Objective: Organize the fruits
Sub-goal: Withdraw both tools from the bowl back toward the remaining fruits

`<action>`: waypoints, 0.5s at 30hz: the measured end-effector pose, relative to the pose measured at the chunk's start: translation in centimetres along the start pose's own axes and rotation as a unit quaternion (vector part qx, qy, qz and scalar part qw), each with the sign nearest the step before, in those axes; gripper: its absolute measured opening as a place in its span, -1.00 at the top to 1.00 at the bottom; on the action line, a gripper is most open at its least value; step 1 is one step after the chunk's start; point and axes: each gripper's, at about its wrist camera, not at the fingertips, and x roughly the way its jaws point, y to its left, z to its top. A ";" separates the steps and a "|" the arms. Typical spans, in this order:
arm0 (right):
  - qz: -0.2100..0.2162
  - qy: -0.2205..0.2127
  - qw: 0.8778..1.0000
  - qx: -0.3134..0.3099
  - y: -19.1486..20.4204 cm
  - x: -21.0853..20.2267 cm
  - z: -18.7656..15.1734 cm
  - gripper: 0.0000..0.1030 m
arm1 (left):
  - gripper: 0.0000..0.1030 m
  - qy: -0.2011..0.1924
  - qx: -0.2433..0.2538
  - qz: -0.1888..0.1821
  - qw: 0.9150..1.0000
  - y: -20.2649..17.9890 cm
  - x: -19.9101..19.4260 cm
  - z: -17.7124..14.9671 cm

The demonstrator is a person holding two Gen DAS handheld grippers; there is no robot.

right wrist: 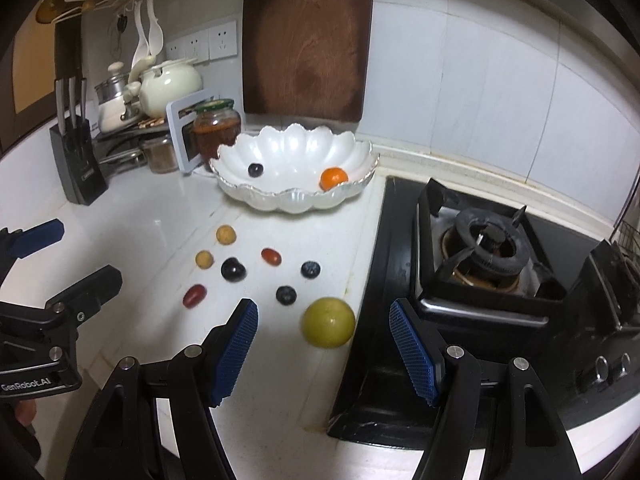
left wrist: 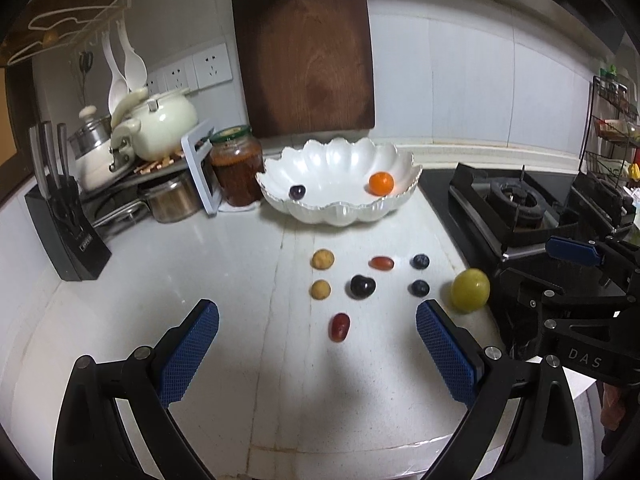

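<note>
A white scalloped bowl (left wrist: pixel 336 212) (right wrist: pixel 280 200) at the back of the counter holds an orange (left wrist: pixel 381 183) (right wrist: pixel 333 178) and a dark grape (left wrist: pixel 297 192) (right wrist: pixel 255 170). In front of it lie several small fruits: two tan ones (left wrist: pixel 322 259), a dark plum (left wrist: pixel 362 286) (right wrist: pixel 233 269), two red grapes (left wrist: pixel 339 327) (right wrist: pixel 194 296), two blueberries (left wrist: pixel 419 288) (right wrist: pixel 286 295) and a large green fruit (left wrist: pixel 470 290) (right wrist: pixel 328 322). My left gripper (left wrist: pixel 318 318) hangs open just short of the near red grape. My right gripper (right wrist: pixel 323 312) is open, the green fruit lying just beyond its tips, untouched.
A black gas hob (right wrist: pixel 480 256) borders the fruits on the right. At the back left are a jar (left wrist: pixel 237 170), a knife block (left wrist: pixel 66 232), pots and a kettle (left wrist: pixel 160 126). A wooden cutting board (left wrist: pixel 304 48) leans on the wall behind the bowl.
</note>
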 end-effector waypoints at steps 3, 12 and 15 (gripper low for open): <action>-0.002 0.002 1.000 -0.001 0.2 0.5 -0.4 -0.35 | -0.96 0.003 0.005 0.000 1.000 -0.1 0.5 -0.5; -0.015 0.007 1.000 -0.014 0.9 2.3 -1.4 -0.35 | -0.94 0.013 0.012 -0.011 1.000 -0.3 2.5 -1.3; -0.016 0.013 1.000 -0.011 0.8 3.1 -1.6 -0.35 | -0.87 0.021 0.010 -0.016 1.000 -0.3 3.5 -1.4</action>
